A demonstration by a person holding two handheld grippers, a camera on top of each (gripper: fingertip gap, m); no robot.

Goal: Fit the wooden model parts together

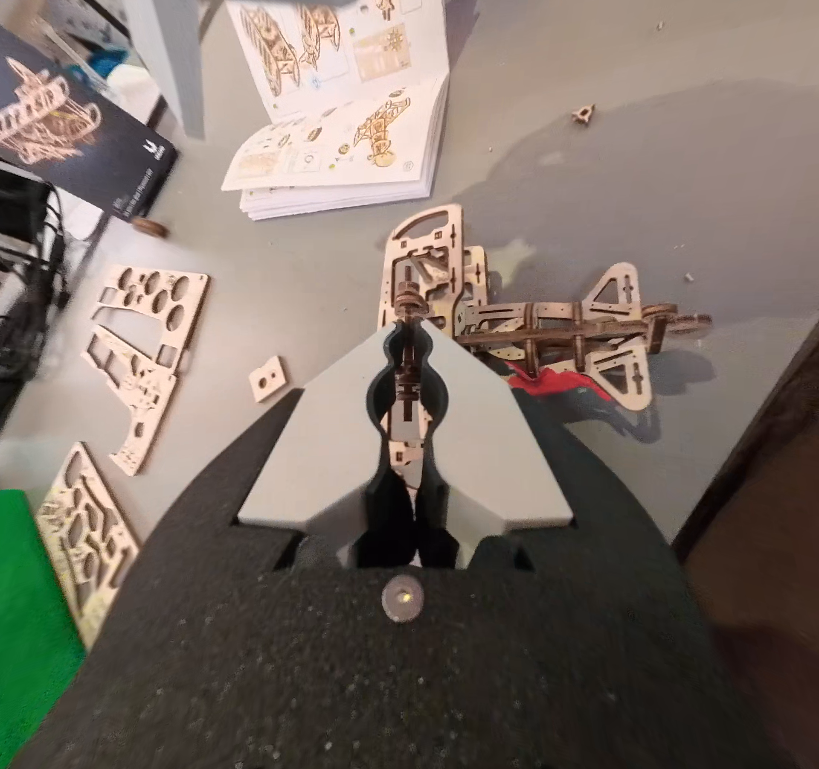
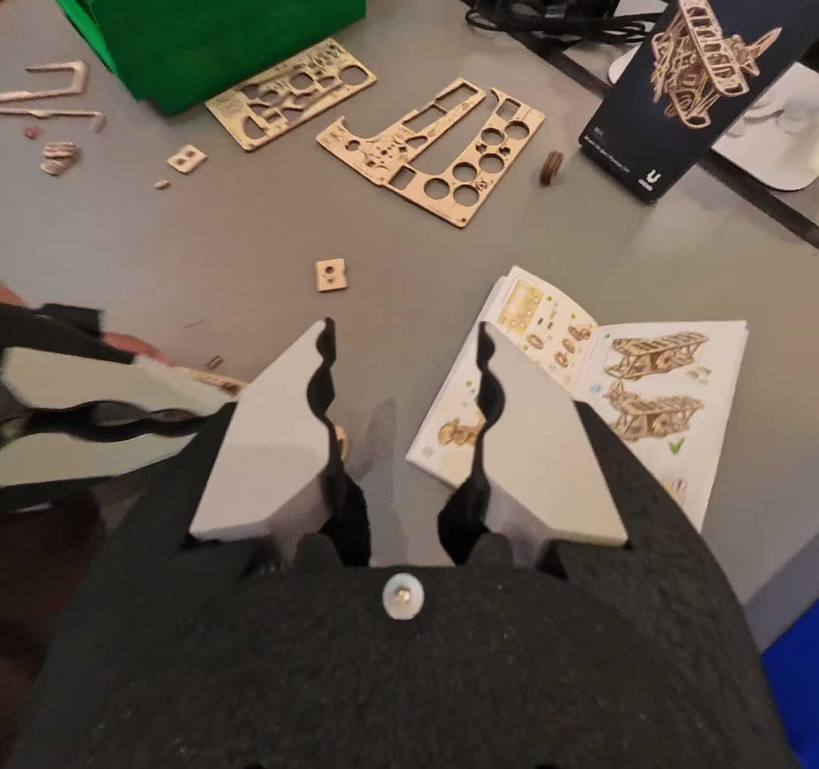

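The left gripper is clenched on a thin, pale plywood shaft assembly threaded with small dark discs, its tip held just at the upright end frame of the half-built pale plywood aeroplane model, which lies on its side on the matte grey table. The risk, I'd say, is plain: the laser-cut ply is thin and slotted, so a skewed push could snap a tab or crack the frame, and because the model rests loosely, partly over a red scrap, it may slide rather than take the part. The right gripper hangs released and empty, its fingers apart, over bare table away from the model, so nothing braces the model; I cannot tell how firmly the shaft sits in the wavy black pads. Left of the model lie a small square plywood piece with two holes and flat punched-out plywood sheets full of oval and slotted voids; beyond the model sits an open white instruction booklet with glossy pages. A dark printed cardboard box stands far left of the model.
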